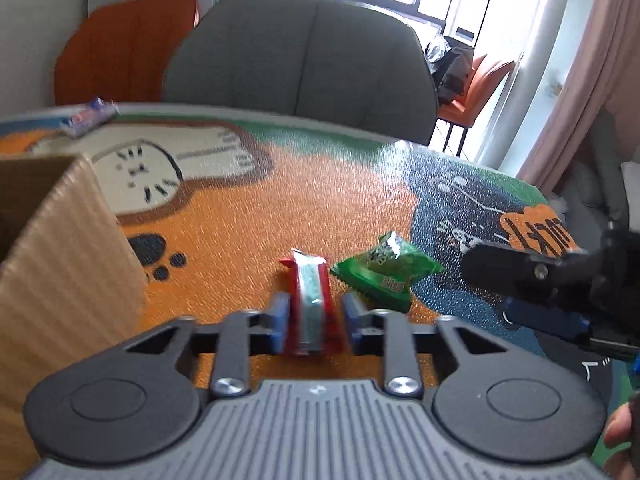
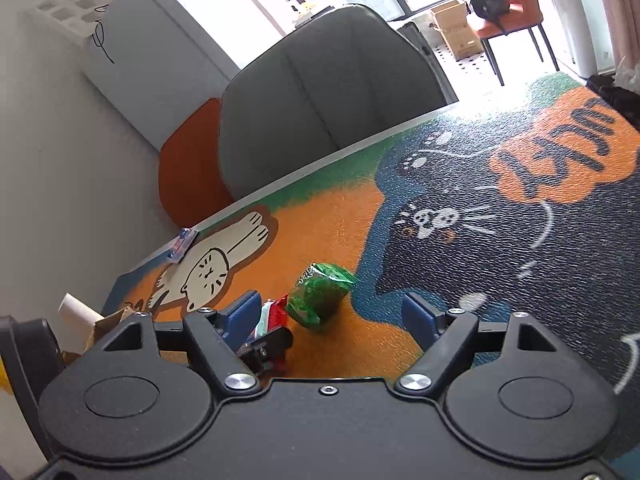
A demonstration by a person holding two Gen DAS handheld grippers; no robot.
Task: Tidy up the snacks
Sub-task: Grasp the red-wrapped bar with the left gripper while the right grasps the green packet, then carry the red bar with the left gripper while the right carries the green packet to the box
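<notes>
My left gripper (image 1: 314,312) is shut on a red snack packet (image 1: 312,304) with a silver-green side, held just above the table mat. A green snack packet (image 1: 384,270) lies on the mat just right of it. In the right wrist view the green packet (image 2: 320,294) lies ahead between my open, empty right gripper's (image 2: 334,314) fingers, and the red packet (image 2: 272,316) shows in the left gripper's tip at lower left. The right gripper also shows at the right edge of the left wrist view (image 1: 552,292). A blue snack packet (image 1: 88,116) lies at the table's far left edge.
An open cardboard box (image 1: 68,248) stands at the left, close to my left gripper. The table carries a cartoon cat mat (image 2: 500,260). A grey chair (image 1: 300,64) and an orange chair (image 1: 124,48) stand behind the table's far edge.
</notes>
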